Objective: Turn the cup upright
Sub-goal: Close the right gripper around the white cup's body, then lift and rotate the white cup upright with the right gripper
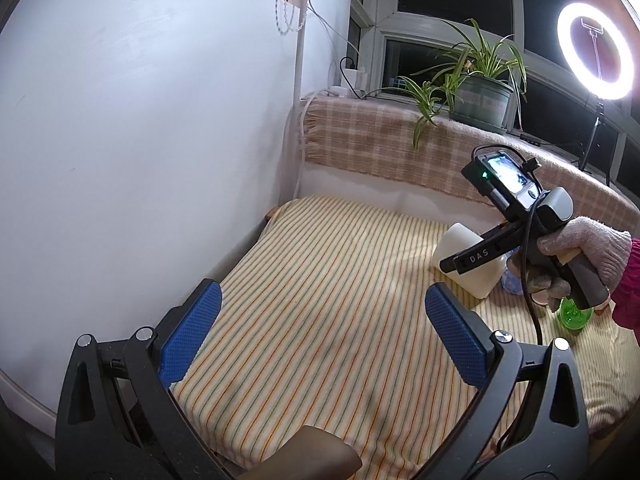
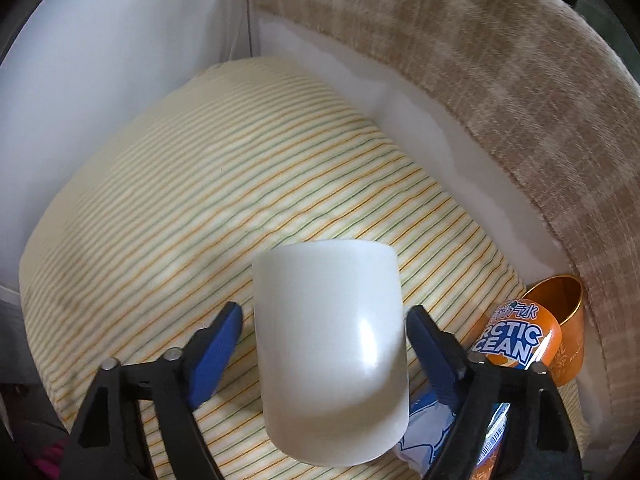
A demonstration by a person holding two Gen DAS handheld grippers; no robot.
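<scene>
While my right tool stands apart, the cup lies between its fingers, long axis pointing ahead.

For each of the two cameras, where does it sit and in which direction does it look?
Left wrist: on the left gripper, facing across the striped cloth toward the window; shows its blue fingers, the right gripper, gloved hand.
Right wrist: on the right gripper, looking down at the white cup between its open fingers.
Shared: cup, cloth.
</scene>
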